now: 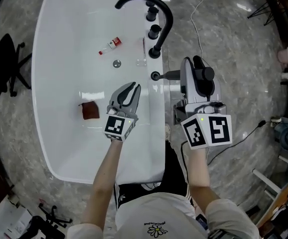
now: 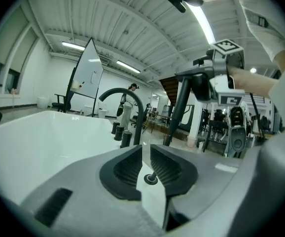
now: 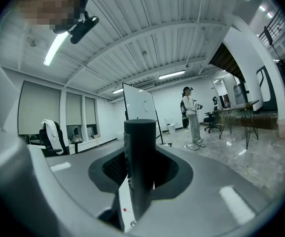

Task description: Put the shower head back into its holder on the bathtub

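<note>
The black shower head [image 1: 204, 75] is gripped by my right gripper [image 1: 193, 61], just right of the white bathtub's rim [image 1: 158, 113]. In the right gripper view its round black handle [image 3: 139, 168] stands upright between the pads, with the jaws pressed on it. The round holder [image 1: 155, 75] sits on the rim, left of the shower head, with a grey stem [image 1: 172, 74] running toward it. My left gripper [image 1: 132, 88] hovers over the tub, its jaws a narrow slit apart with nothing in them. Through that slit [image 2: 146, 150] the holder [image 2: 152, 178] shows.
A curved black faucet [image 1: 156, 4] and two black knobs [image 1: 154, 31] stand on the rim beyond the holder. Inside the tub lie a small red-capped bottle [image 1: 111, 45], the drain [image 1: 116, 63] and a brown square thing [image 1: 90, 110]. Marble floor surrounds the tub.
</note>
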Available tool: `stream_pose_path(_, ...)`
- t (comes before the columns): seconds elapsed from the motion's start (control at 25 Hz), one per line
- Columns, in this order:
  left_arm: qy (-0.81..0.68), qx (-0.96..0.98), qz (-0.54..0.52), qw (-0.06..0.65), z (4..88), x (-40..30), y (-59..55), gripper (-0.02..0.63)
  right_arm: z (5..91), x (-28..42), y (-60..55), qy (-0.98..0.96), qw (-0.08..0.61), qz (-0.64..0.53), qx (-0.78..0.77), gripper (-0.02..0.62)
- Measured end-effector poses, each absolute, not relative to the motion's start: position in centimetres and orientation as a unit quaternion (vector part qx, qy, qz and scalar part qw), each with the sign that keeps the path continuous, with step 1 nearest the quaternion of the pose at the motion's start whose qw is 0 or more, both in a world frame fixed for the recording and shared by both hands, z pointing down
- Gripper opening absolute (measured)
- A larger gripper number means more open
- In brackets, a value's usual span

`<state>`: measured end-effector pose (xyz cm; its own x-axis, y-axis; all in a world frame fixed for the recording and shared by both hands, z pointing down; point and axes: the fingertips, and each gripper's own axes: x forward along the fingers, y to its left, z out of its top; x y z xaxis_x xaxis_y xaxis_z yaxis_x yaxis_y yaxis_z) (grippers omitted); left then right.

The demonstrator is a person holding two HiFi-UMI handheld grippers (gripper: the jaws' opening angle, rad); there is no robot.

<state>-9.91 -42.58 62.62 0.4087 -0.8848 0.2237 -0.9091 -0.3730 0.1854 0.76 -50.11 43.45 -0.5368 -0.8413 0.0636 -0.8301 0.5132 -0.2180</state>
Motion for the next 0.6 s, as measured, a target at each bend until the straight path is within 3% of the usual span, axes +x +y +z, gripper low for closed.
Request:
stream_pose_path(0.2,-0.549,0.819,0.015,0.164,64.7,-8.9,-43.6,0.055,48.9,-1.5,-51.1,0.883,-0.014,-0.1,-0.458,0.107)
stream_pose_path(0.36,-0.547,0.813,-0.024,0.199,66.0,-8.5,-43.7,0.104,53.5,-3.7,-51.3,0.9,-0.05,-0.076,-0.426,0.107)
stream_pose_path(0.6,-0.554,0.807,-0.016,0.204,67.1,-8.4,-43.1,0.104,58.3,-4.6,-51.8,0.907,-0.075,-0.095,-0.404,0.109)
